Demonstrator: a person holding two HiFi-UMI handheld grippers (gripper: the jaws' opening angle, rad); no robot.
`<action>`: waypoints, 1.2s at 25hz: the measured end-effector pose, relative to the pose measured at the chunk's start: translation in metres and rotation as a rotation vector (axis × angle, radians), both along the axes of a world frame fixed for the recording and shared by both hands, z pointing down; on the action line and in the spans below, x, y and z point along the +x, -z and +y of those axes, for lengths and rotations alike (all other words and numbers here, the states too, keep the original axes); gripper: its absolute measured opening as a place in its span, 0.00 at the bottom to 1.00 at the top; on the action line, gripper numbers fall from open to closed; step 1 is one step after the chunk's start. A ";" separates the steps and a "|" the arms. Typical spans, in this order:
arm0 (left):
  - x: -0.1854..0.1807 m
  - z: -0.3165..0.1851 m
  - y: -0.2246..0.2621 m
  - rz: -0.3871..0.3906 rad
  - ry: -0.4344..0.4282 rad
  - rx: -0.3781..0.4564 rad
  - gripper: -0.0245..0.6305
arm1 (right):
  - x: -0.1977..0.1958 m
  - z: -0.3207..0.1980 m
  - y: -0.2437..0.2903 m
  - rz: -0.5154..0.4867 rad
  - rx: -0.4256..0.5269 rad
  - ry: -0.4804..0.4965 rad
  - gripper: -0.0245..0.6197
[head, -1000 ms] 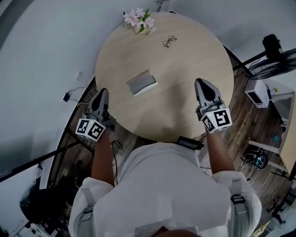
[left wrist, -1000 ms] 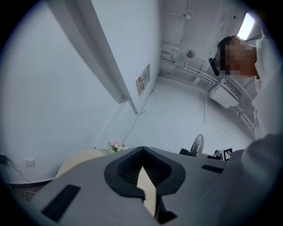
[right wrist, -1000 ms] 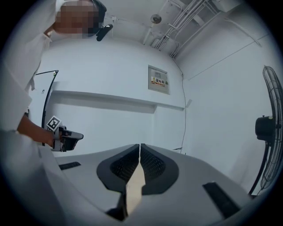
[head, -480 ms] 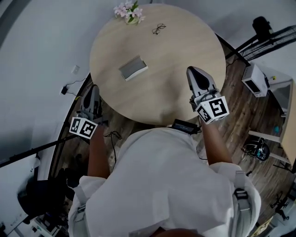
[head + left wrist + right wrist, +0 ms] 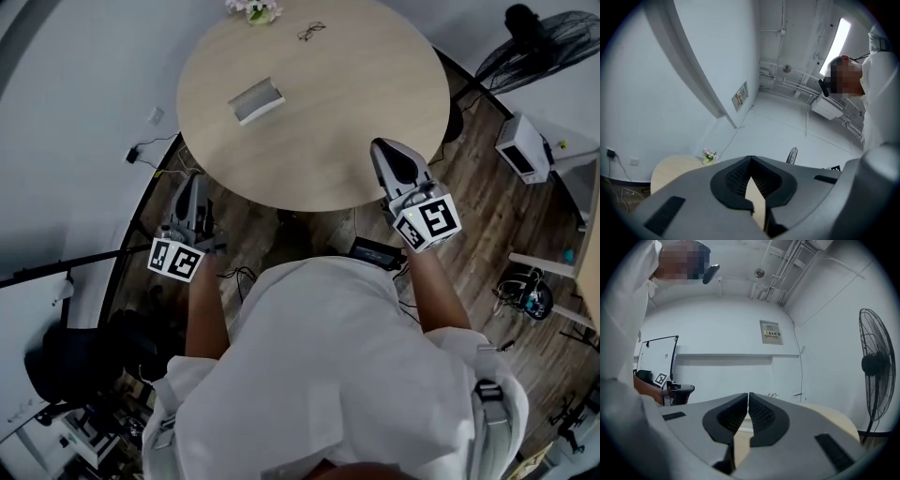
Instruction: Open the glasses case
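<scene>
The closed grey glasses case (image 5: 255,99) lies on the round wooden table (image 5: 375,84), left of its middle. A pair of glasses (image 5: 311,32) and a small bunch of pink flowers (image 5: 251,7) sit at the far edge. My left gripper (image 5: 194,180) is shut and empty, off the table's left near edge over the floor, well short of the case. My right gripper (image 5: 383,147) is shut and empty over the table's near right edge. In the left gripper view the gripper (image 5: 750,159) has its jaws together; the right gripper (image 5: 748,394) shows the same.
A standing fan (image 5: 534,37) and a white box (image 5: 521,146) are right of the table on the wood floor. A black device (image 5: 375,251) and cables (image 5: 234,277) lie near the table's base. A stand's legs (image 5: 66,272) reach in at the left.
The table has slid up and away in the head view as the person backed off. Both grippers pulled back with it; the left one now hangs past the table's edge. Both stay shut.
</scene>
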State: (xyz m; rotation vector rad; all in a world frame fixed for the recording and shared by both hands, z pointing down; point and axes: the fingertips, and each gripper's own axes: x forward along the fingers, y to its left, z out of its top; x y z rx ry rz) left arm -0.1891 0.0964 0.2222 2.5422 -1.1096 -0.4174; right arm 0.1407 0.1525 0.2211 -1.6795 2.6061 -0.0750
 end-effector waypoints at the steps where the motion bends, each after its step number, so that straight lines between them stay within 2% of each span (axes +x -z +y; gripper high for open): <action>1: 0.005 0.014 -0.002 0.000 -0.004 -0.005 0.06 | 0.002 0.013 -0.003 -0.009 -0.005 0.003 0.08; 7: 0.022 0.087 -0.013 -0.038 -0.051 -0.018 0.06 | -0.008 0.074 -0.028 -0.044 -0.042 0.041 0.08; 11: 0.030 0.120 -0.016 -0.105 -0.096 -0.021 0.06 | -0.020 0.097 -0.039 -0.070 -0.066 0.046 0.08; 16: 0.030 0.132 -0.018 -0.118 -0.135 -0.037 0.06 | -0.038 0.111 -0.036 -0.069 -0.063 0.047 0.08; 20: 0.025 0.132 -0.014 -0.133 -0.174 -0.011 0.06 | -0.051 0.120 -0.027 -0.043 -0.053 0.020 0.08; 25: 0.002 0.141 -0.010 -0.289 -0.162 0.055 0.06 | -0.087 0.138 -0.014 -0.036 -0.051 -0.028 0.08; 30: -0.047 0.146 -0.006 -0.331 -0.074 0.096 0.06 | -0.137 0.150 -0.009 -0.027 -0.076 -0.043 0.08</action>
